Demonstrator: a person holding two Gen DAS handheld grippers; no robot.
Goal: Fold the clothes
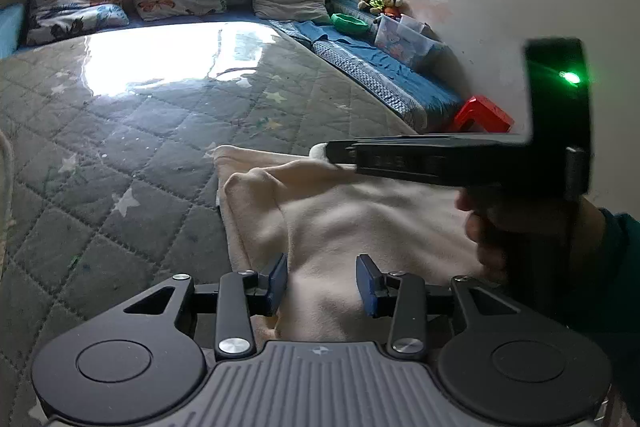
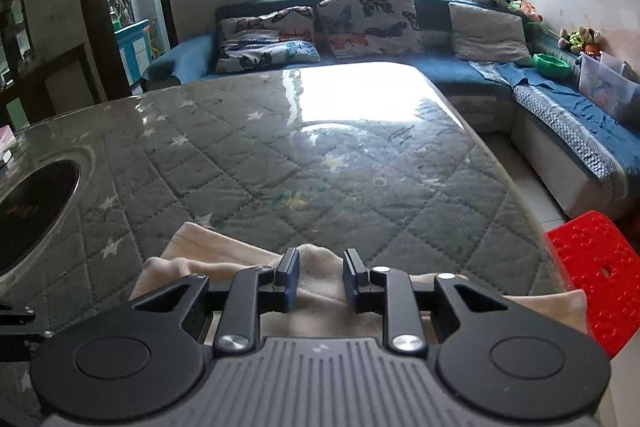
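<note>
A cream garment point(image 1: 352, 219) lies bunched and partly folded on the quilted grey table cover point(image 1: 140, 131). My left gripper point(image 1: 322, 281) is open, its blue pads on either side of a raised fold of the cloth at the near edge. My right gripper point(image 2: 320, 279) is open over the same cream garment point(image 2: 320, 263), its pads straddling a hump of fabric. In the left wrist view the right gripper's black body point(image 1: 460, 159) and the hand holding it lie across the garment's far right side.
The table cover point(image 2: 320, 155) has a glossy plastic sheet with window glare. A dark round inset point(image 2: 32, 207) sits at the table's left. A red stool point(image 2: 600, 267) stands right of the table. A blue sofa point(image 2: 560, 115) with cushions, a bin and toys wraps behind.
</note>
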